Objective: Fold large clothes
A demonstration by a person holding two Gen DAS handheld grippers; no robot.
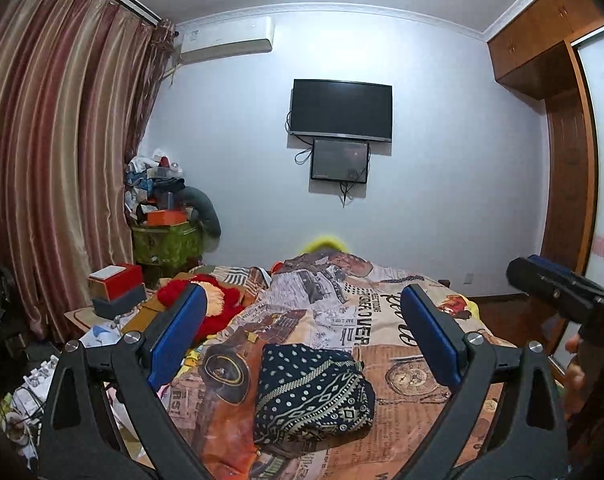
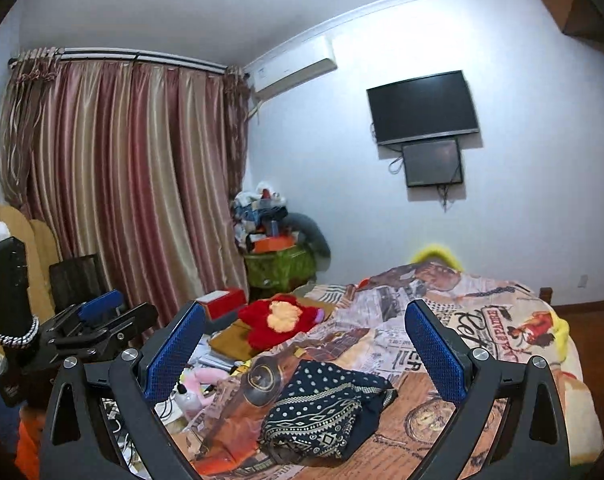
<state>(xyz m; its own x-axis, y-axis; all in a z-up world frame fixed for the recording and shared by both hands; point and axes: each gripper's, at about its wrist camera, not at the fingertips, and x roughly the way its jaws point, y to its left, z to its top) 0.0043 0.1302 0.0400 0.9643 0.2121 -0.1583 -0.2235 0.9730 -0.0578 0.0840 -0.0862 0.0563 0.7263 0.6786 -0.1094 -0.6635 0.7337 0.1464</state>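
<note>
Garment (image 1: 312, 392): knit cloth, dark, matt, pale woven pattern. Bedspread (image 1: 382, 320) under it: smooth printed cloth, newsprint look. Left claw (image 1: 304, 344): matt black plastic arms, blue rough-textured pads (image 1: 177, 336), shiny metal screws. Right claw (image 2: 310, 354): same finish. Plush (image 2: 279, 320) left of garment: red fuzzy cloth. Curtain (image 2: 133, 184): satin sheen. Wardrobe (image 1: 562, 152): glossy wood. TV (image 1: 340, 109): glossy black.

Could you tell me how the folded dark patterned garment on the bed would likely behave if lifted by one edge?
The patterned garment looks like soft knit, so it would probably sag and unfold. Its loose layers suggest they may slide apart. It seems light, and the bedspread beneath could wrinkle.
</note>
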